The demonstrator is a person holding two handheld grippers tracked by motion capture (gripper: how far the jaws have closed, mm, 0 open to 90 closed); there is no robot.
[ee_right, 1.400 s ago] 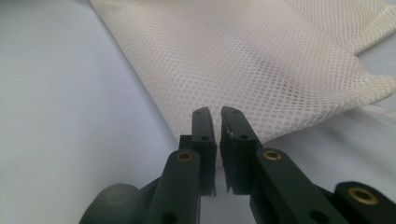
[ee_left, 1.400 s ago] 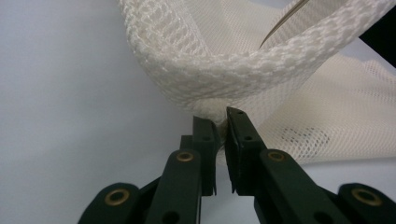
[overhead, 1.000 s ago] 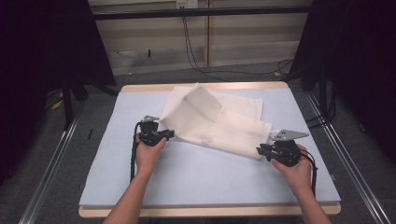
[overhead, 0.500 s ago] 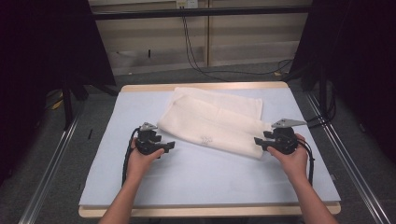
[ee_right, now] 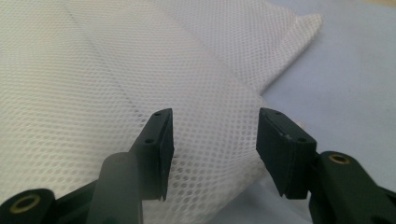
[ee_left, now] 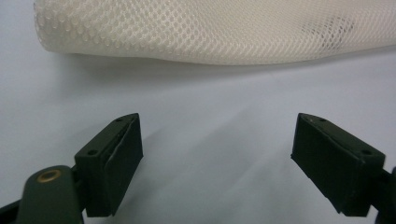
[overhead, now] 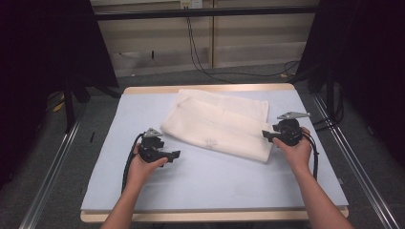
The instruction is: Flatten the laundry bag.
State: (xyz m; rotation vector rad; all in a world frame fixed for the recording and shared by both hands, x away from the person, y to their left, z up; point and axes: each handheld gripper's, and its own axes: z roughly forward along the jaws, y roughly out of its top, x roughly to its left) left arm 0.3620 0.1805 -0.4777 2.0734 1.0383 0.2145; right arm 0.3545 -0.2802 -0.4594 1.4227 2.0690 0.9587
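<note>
Fold laid flat mid-bench (overhead: 119, 191), I've just been opening both tongs: the left tongs (ee_left: 217, 161) stand wide and empty short of the mesh cloth (overhead: 217, 124), the right tongs (ee_right: 215, 149) gape over its corner, so next comes a fresh pinch.

place: lab recording bay | evidence: padded table (overhead: 143, 191), black curtains (overhead: 43, 47), floor rails (overhead: 47, 181), wall cables (overhead: 196, 43)

Dim, dark-edged room with soft overhead light on the table (overhead: 143, 191) — close foreground blurred, faint shadows.
</note>
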